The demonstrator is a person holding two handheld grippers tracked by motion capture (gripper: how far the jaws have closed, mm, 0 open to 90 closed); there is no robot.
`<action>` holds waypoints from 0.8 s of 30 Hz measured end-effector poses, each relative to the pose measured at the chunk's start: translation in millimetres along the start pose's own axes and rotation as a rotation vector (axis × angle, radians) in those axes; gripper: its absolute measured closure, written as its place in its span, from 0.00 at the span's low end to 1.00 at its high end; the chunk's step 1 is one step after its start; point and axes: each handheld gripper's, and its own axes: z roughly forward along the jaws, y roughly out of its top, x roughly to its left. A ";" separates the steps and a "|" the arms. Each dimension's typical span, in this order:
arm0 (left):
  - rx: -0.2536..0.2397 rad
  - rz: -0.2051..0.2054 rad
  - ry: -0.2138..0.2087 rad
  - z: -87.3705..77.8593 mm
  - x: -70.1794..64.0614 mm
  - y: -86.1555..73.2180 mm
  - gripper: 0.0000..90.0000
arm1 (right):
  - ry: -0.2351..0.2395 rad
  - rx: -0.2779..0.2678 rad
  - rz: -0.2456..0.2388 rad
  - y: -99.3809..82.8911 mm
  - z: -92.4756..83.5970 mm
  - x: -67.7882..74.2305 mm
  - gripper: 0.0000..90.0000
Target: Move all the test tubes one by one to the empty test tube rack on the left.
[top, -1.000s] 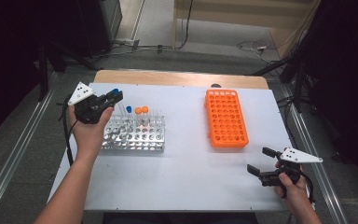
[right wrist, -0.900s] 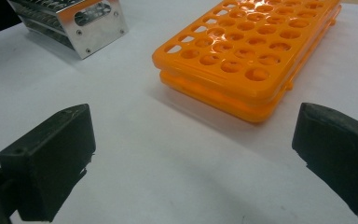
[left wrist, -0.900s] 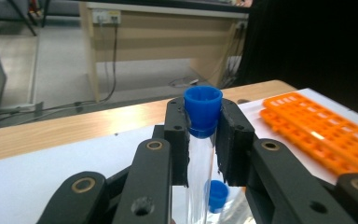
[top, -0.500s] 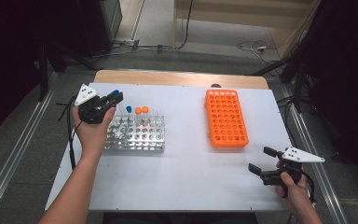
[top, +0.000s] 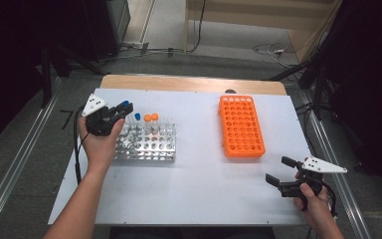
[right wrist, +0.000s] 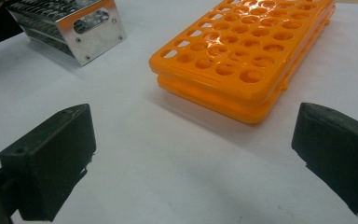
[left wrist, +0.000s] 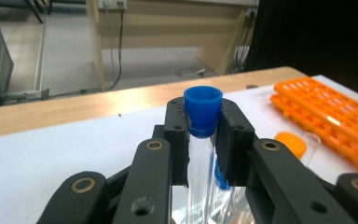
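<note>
My left gripper (top: 121, 110) is shut on a clear blue-capped tube (left wrist: 202, 122), held upright just above the left end of the metal rack (top: 146, 142). Both jaws clamp the tube right under its blue cap (top: 125, 105). Still standing in the rack are another blue-capped tube (top: 137, 117) and two orange-capped tubes (top: 151, 118). An empty orange rack (top: 240, 125) lies right of centre. Near the table's front right corner my right gripper (top: 280, 170) rests open, its jaws wide apart over bare white tabletop, pointing toward the orange rack (right wrist: 242, 51).
The white table top (top: 199, 174) has a wooden strip along its far edge. A cable (top: 77, 149) trails from the left gripper along the left edge. Dark floor and metal rails flank the table on both sides.
The left gripper with the blue-capped tube has shifted slightly, staying over the rack's left end. The right gripper has not moved.
</note>
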 end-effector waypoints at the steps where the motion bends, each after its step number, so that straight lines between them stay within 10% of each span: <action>1: 0.005 0.000 0.004 0.6 0.1 -1.8 0.85 | 0.000 0.001 0.001 -0.2 0.2 -0.1 0.00; 24: 0.093 0.019 -0.007 4.1 0.3 -14.3 0.84 | 0.001 0.012 -0.002 -1.9 3.4 1.2 0.00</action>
